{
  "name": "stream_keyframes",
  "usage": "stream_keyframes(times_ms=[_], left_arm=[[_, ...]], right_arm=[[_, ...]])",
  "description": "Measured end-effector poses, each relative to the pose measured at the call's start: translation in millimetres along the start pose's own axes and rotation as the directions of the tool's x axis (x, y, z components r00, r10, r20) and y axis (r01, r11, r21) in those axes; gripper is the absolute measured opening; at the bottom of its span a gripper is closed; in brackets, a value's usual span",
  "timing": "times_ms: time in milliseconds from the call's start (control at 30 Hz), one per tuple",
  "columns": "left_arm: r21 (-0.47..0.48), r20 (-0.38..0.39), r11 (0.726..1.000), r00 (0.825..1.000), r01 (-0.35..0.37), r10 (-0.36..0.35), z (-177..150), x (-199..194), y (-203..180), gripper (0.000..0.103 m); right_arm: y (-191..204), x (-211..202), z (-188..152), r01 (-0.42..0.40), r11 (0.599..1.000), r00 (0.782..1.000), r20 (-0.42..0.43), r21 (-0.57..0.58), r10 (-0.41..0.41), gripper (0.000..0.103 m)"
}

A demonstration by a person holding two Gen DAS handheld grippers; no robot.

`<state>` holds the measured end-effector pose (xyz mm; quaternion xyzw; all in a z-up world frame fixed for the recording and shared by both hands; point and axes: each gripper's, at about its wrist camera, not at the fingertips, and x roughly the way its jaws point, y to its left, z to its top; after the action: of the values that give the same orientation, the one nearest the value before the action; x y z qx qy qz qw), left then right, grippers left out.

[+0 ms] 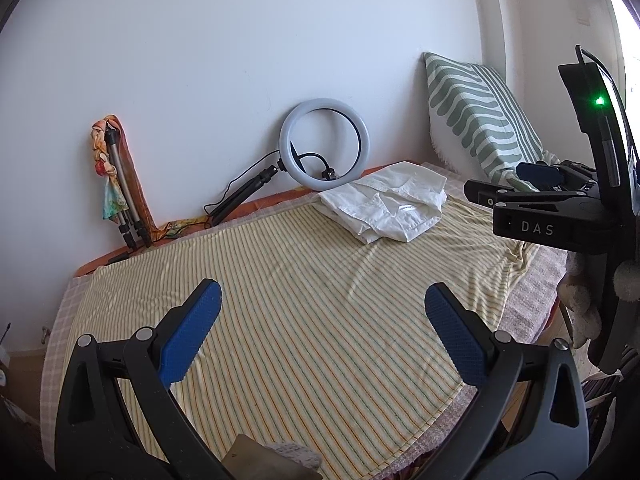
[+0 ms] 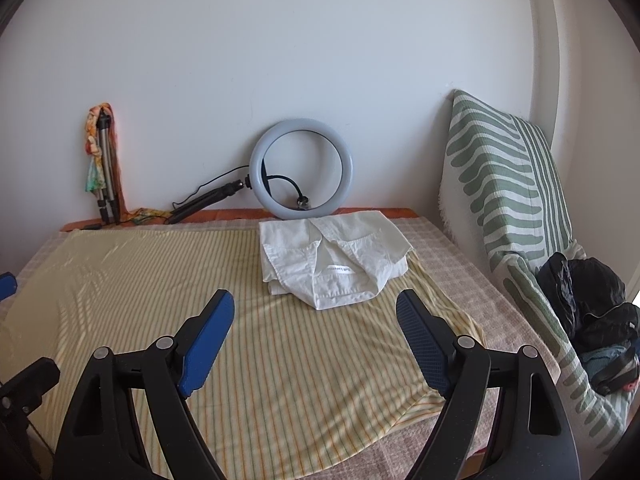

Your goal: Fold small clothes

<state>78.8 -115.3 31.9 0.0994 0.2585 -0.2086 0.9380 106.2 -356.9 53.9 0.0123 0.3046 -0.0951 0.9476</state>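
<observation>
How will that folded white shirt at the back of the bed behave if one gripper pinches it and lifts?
The white shirt looks like thin, creased cotton, so it is probably floppy and light. It lies in loose stacked layers, so a single pinch would likely lift only the top layer and undo the fold. Pushed across the striped cloth, it may bunch rather than slide.

A plain white wall point(image 2: 304, 52) backs the bed point(image 2: 460, 256), which wears a checked cover. A ring light point(image 2: 302, 170) and a folded tripod point(image 2: 105, 172) lean against the wall; a green-striped cushion point(image 2: 504, 184) stands at the right. Daylight glares from the far right.
</observation>
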Motion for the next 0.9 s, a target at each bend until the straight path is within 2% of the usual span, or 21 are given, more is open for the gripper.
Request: stream_keyframes(times_ms=[900], left_arm=[[0.001,0.002,1.0,1.0,-0.005,0.005,1.3,-1.7,-1.4,0.103]], right_arm=[[1.7,-0.6,-0.2,-0.006,1.0,1.0,-0.001,0.003,0.006,0.083]])
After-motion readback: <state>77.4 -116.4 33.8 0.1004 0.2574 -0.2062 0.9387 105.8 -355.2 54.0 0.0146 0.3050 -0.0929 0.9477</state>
